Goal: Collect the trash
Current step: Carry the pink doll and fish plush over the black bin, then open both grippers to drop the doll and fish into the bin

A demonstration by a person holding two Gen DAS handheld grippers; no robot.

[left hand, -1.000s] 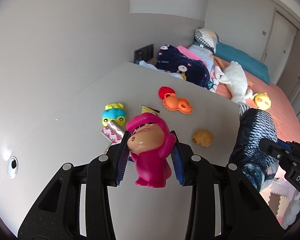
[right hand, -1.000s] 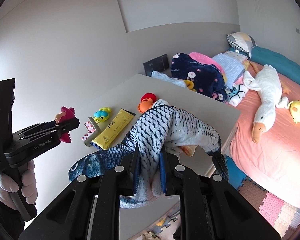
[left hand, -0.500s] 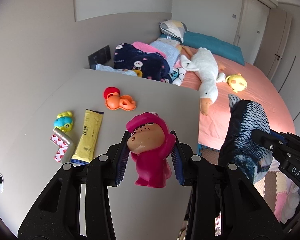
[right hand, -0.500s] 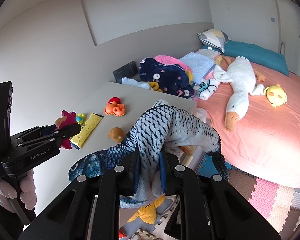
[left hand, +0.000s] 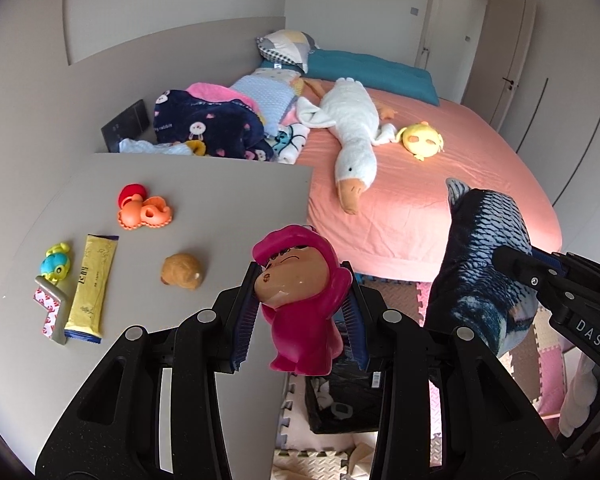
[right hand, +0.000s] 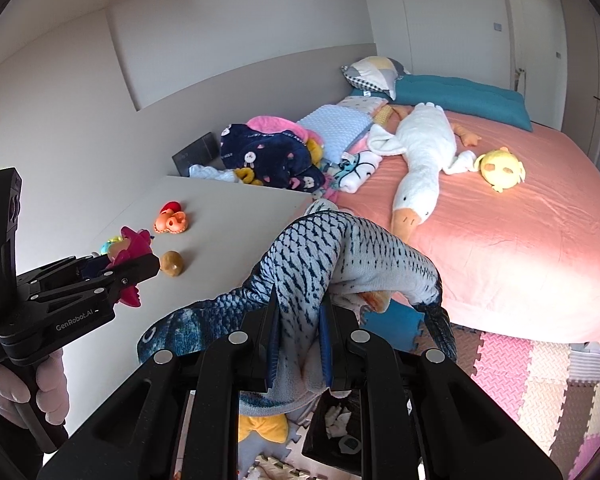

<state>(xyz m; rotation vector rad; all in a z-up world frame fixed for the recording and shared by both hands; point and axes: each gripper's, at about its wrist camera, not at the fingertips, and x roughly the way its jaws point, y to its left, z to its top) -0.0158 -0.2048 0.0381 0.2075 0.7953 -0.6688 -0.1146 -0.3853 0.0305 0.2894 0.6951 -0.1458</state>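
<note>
a: where is the thing being collected, and what has hold of it?

b: a glossy magenta plastic figurine with a tan cartoon face (left hand: 300, 316) stands upright between the blue-padded fingers of the left gripper (left hand: 300, 328), pinched at its sides, head up and feet down. it hangs just past the near corner of the pale grey table (left hand: 220, 208), in the air.

a: and the other hand?

b: the right gripper (right hand: 298, 344) is clamped on the middle of a soft blue-and-white scaled plush fish (right hand: 340, 256). the fish is long and floppy, folded over the fingers so both ends droop.

a: what does the coming move turn on?

b: a black bin lined with a bag (left hand: 340, 396) sits on the foam floor mat, directly below and a little ahead of the figurine. in the right wrist view the same bin shows just beneath the fish. both loads are near it, and the left looks slightly more centred, though that is a judgement. the likely next step is to lower and let go.

a: what is left on the table?

b: a yellow foil sachet (left hand: 90, 286), a red-and-white patterned wrapper (left hand: 50, 312), a round brown toy (left hand: 182, 271), an orange plastic toy (left hand: 144, 210) and a small blue-and-yellow toy (left hand: 55, 262), all well apart from either gripper.
</note>
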